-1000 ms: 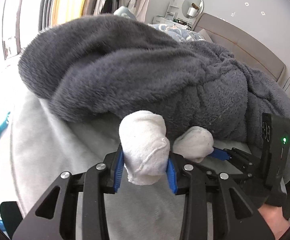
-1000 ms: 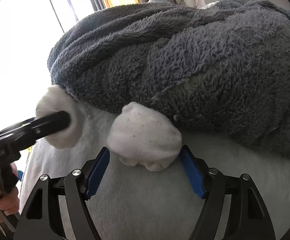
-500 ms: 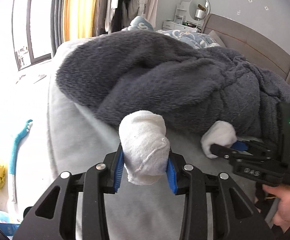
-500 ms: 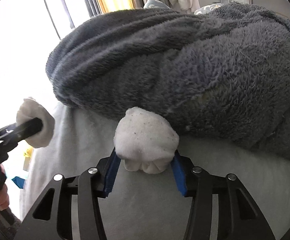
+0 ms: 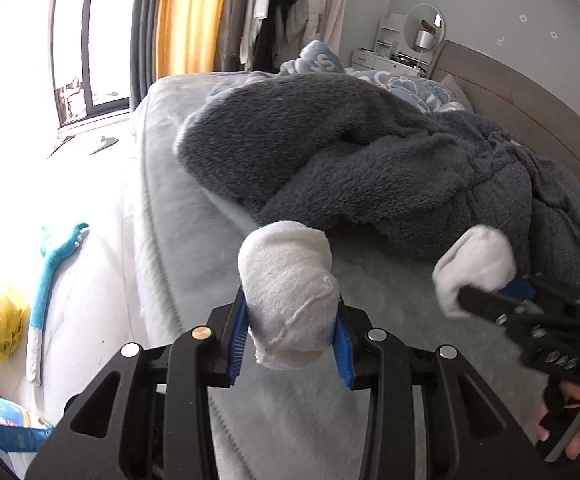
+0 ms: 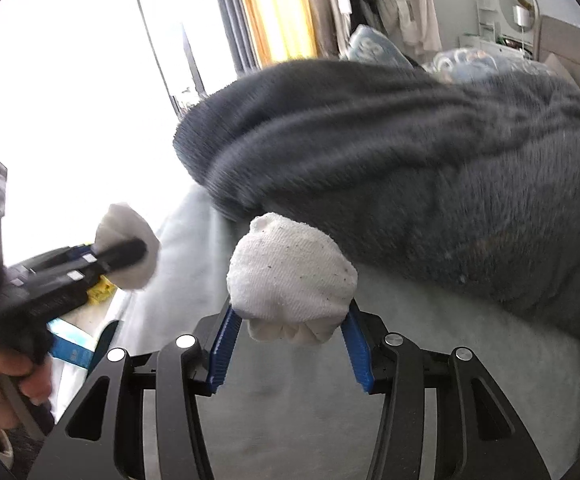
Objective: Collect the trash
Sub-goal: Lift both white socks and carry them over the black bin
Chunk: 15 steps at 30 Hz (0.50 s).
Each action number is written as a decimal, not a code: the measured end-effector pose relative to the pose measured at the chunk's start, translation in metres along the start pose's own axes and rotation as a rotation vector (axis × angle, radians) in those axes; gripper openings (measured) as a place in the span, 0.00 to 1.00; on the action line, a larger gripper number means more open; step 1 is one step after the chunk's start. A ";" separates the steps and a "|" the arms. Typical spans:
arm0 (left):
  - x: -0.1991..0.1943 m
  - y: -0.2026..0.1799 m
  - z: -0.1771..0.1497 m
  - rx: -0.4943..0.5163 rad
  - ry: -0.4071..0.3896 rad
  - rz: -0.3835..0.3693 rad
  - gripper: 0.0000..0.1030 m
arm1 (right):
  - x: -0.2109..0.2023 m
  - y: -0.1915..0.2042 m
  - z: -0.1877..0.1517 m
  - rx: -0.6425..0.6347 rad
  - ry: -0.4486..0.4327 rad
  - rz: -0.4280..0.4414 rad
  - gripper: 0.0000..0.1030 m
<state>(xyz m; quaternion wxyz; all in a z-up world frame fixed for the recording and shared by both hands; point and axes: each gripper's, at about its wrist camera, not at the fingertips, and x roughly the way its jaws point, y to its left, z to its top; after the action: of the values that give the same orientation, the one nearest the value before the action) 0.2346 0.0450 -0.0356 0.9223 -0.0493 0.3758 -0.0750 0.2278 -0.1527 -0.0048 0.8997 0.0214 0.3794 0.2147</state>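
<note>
My left gripper (image 5: pixel 290 338) was clamped on one white sock (image 5: pixel 288 292) at lower centre; my right gripper (image 6: pixel 290 338) pinched another white sock (image 6: pixel 292 276) below the grey blanket (image 6: pixel 410 160).

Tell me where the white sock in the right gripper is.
In the right wrist view the white sock sits centre frame, clamped in the right gripper, just in front of the grey fleece blanket.
</note>
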 end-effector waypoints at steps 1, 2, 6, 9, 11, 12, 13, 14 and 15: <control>-0.002 0.003 -0.002 -0.010 0.002 0.004 0.38 | -0.002 0.008 0.002 -0.009 -0.005 0.003 0.48; -0.004 0.006 -0.003 -0.016 0.004 0.008 0.38 | -0.005 0.012 0.003 -0.016 -0.008 0.006 0.48; -0.009 0.020 -0.014 -0.049 0.021 0.034 0.38 | -0.021 0.033 0.007 -0.036 -0.023 0.030 0.48; -0.013 0.033 -0.024 -0.068 0.038 0.058 0.38 | -0.035 0.049 0.004 -0.051 -0.030 0.056 0.48; -0.017 0.040 -0.031 -0.075 0.048 0.076 0.38 | -0.039 0.065 0.003 -0.060 -0.037 0.089 0.48; -0.019 0.044 -0.035 -0.080 0.054 0.085 0.38 | -0.039 0.072 0.004 -0.067 -0.038 0.101 0.48; -0.020 0.048 -0.039 -0.083 0.062 0.093 0.38 | -0.037 0.077 0.004 -0.076 -0.035 0.105 0.48; -0.022 0.053 -0.043 -0.084 0.070 0.105 0.38 | -0.037 0.082 0.002 -0.086 -0.029 0.108 0.48; -0.023 0.058 -0.046 -0.084 0.079 0.117 0.38 | -0.035 0.089 0.003 -0.092 -0.022 0.113 0.48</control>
<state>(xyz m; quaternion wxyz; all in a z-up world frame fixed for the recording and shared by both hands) 0.1923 0.1044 -0.0610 0.9068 -0.0627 0.4167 -0.0072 0.1750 -0.0861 0.0385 0.8903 0.0035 0.3575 0.2820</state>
